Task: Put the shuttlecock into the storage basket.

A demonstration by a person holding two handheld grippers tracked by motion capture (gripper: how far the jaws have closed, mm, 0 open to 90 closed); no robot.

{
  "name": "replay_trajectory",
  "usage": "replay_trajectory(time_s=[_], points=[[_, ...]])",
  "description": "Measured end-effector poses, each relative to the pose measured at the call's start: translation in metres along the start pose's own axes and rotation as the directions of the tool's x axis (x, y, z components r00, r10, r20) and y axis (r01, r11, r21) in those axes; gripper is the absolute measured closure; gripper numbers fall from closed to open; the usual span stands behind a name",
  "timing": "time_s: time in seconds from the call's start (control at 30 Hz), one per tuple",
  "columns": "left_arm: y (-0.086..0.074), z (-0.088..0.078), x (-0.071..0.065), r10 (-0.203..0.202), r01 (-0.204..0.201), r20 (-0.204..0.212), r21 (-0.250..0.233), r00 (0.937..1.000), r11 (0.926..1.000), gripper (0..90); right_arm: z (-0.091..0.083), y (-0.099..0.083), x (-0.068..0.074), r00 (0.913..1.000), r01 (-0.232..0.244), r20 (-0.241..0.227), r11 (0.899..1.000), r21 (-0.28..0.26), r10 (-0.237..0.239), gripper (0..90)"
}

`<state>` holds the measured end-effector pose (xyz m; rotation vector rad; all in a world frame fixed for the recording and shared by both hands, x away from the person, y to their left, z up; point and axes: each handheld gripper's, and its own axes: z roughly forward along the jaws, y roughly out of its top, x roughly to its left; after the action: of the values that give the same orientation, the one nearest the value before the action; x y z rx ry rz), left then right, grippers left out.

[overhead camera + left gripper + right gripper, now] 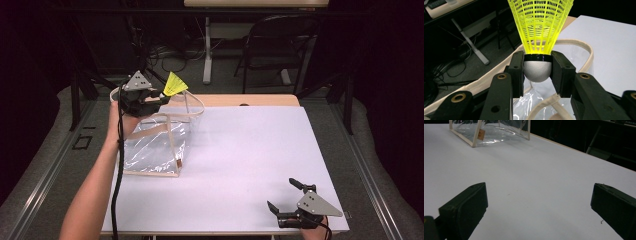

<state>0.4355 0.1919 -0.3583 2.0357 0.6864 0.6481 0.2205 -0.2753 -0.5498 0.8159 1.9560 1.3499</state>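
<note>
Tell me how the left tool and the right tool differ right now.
The left tool is shut on the yellow shuttlecock; the right tool is open and holds nothing. The left is raised above the clear bag; the right sits low at the table's near edge. Both have black jaws.

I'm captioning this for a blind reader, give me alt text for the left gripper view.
The left gripper clamps a yellow shuttlecock by its white rounded tip, skirt pointing up. Below lies a clear bag with cream trim, on a white table.

White table [260, 165], with a clear cream-trimmed bag [155, 150] flat at its left.
</note>
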Motion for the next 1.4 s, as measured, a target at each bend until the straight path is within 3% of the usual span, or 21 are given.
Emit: replay_trajectory(time_s=[1.4], points=[[-0.026, -0.001, 0.019, -0.031, 0.032, -0.028, 0.05, 0.9991, 0.9982, 65.0, 0.0, 0.0, 0.0, 1.0, 0.003, 0.001, 1.0, 0.004, -0.003, 0.7]])
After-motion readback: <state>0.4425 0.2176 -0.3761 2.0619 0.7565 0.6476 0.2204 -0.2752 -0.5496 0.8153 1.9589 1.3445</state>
